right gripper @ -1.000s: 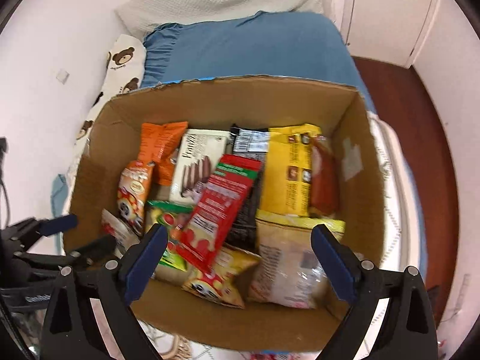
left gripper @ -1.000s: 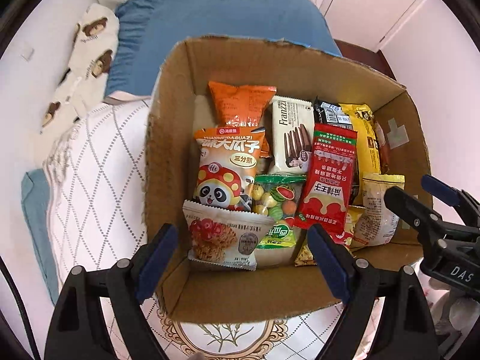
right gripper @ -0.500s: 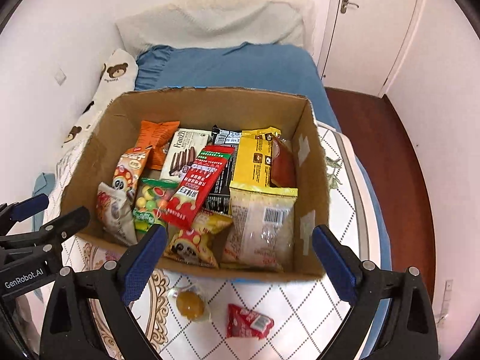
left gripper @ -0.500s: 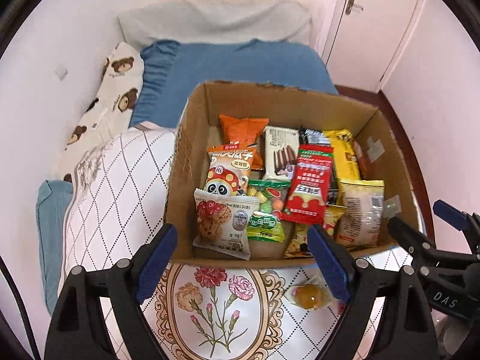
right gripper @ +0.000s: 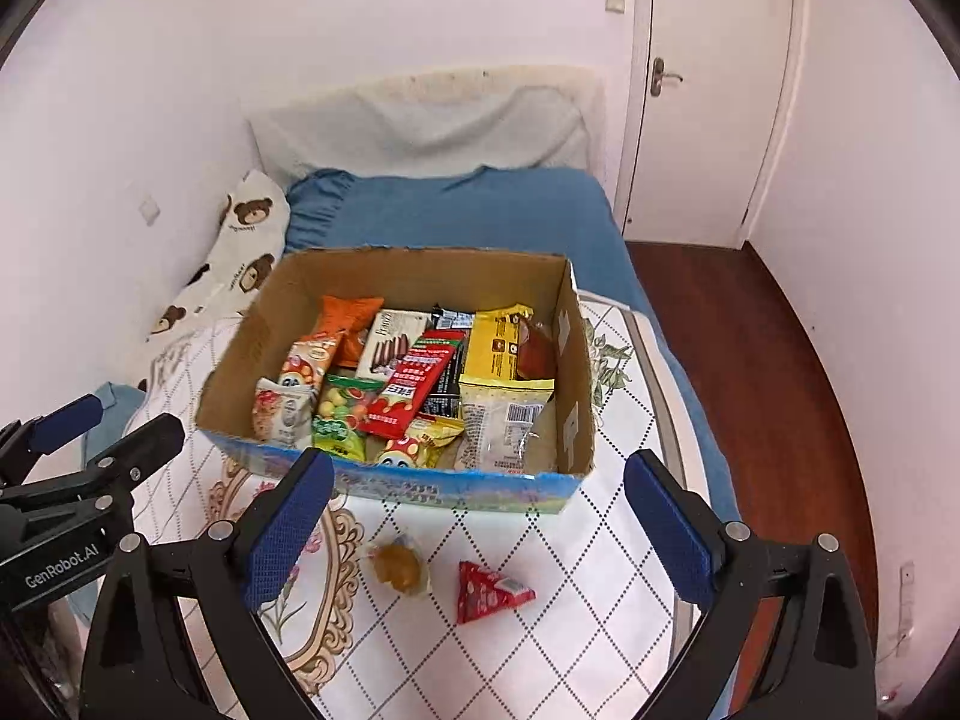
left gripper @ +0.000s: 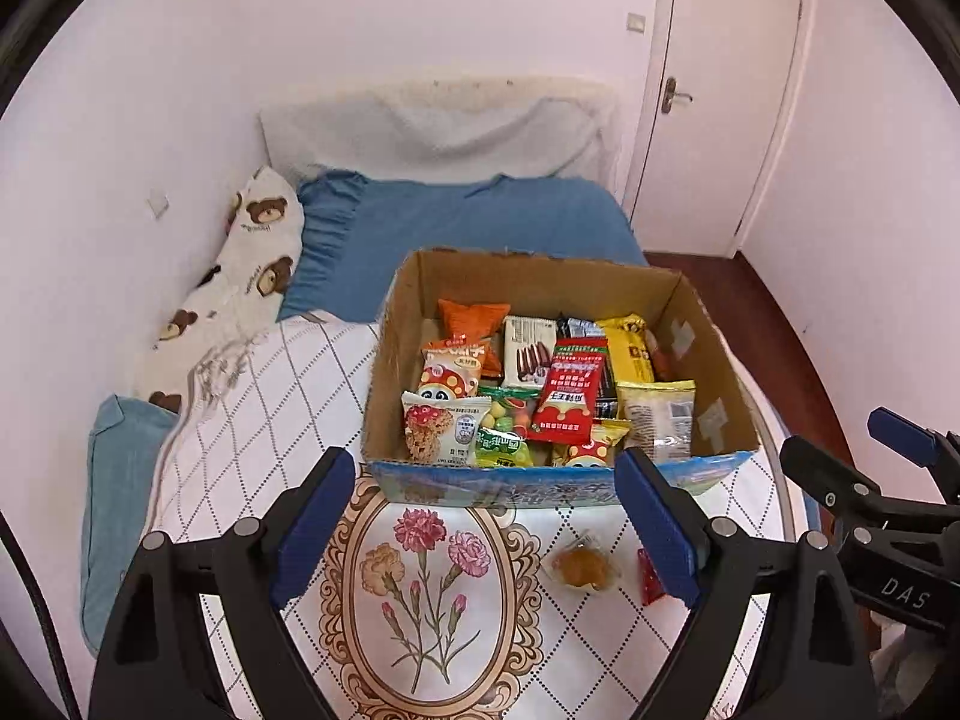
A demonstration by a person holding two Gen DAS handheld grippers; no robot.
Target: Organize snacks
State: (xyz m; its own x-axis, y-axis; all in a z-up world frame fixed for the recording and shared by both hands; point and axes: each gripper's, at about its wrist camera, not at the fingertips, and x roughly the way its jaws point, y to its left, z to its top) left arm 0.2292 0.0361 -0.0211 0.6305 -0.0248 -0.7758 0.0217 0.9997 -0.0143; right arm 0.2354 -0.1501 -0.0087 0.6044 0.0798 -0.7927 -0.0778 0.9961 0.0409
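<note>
- Both views are bright and evenly lit by soft, diffuse room light; its source is not visible.
- Shadows are faint, with no hard glare.
- Fisheye distortion bows the walls (left gripper: 150,90) and door (right gripper: 708,90) near the edges, with black vignette corners.
- Focus is sharp mid-frame, slightly soft toward the rim.

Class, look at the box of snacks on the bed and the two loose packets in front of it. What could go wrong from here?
1. The soft quilt may give under a pinch, so the small red triangular packet could slip from the open right gripper.
2. The amber jelly cup looks round and slick and may roll.
3. The cardboard box is crowded, so added packets might slide over its low front wall.
</note>
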